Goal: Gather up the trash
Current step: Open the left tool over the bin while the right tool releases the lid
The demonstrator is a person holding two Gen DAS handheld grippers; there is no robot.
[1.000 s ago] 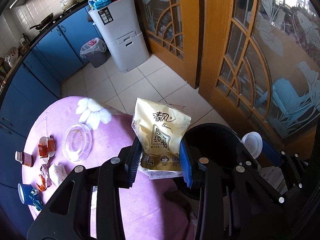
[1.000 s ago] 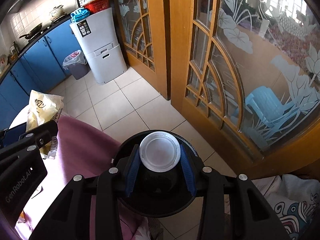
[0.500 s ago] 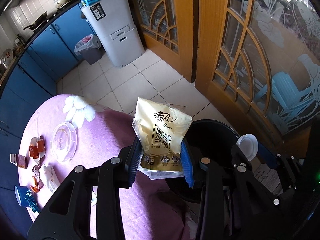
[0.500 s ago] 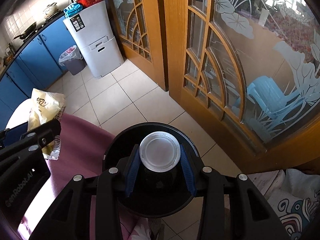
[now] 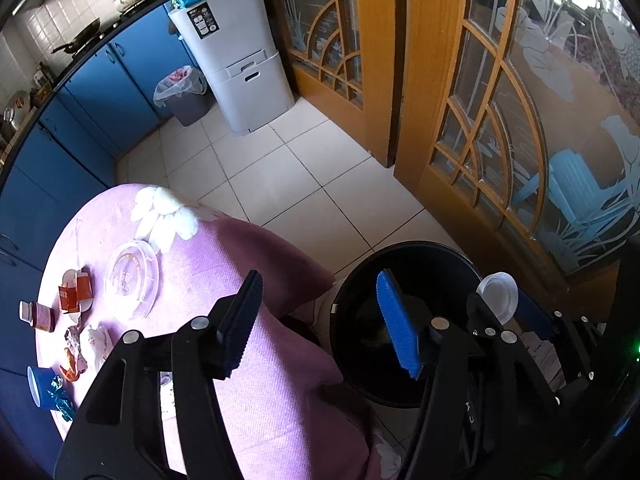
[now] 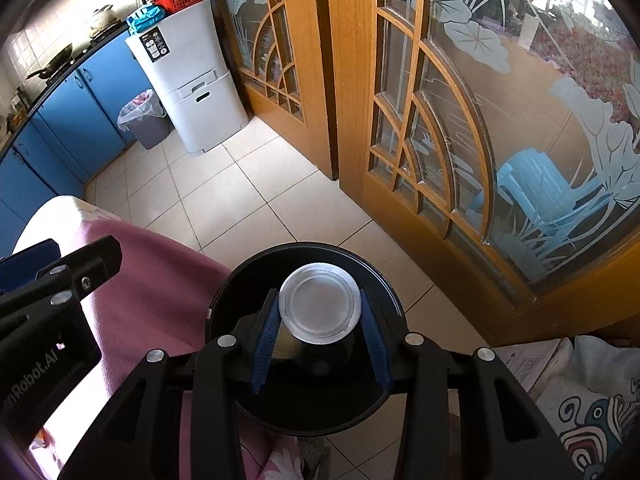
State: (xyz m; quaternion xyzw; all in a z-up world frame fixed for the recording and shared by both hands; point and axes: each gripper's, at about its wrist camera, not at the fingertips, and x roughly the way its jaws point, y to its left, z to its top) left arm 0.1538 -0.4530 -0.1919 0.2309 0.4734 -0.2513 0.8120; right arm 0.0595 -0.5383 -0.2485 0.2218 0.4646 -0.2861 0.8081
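A black trash bin (image 5: 404, 256) stands on the floor beside the pink-clothed table (image 5: 248, 264). My left gripper (image 5: 320, 320) is open and empty at the bin's left rim. My right gripper (image 6: 320, 334) is shut on a clear plastic cup (image 6: 320, 304) and holds it over the bin (image 6: 240, 288); the cup also shows in the left wrist view (image 5: 498, 294). A yellowish bag (image 6: 286, 344) lies inside the bin, mostly hidden by the cup.
On the table lie a clear lid (image 5: 130, 278), a red carton (image 5: 74, 290), a small bottle (image 5: 38, 315), crumpled wrappers (image 5: 86, 344) and a blue cup (image 5: 42, 384). Wooden glass doors (image 5: 500, 92) stand behind the bin. A white cabinet (image 5: 236, 56) and grey bin (image 5: 182, 94) stand far off.
My left gripper has opened and let go of the yellow tissue bag, which has dropped into the black bin. The right gripper still holds the cup over the bin.
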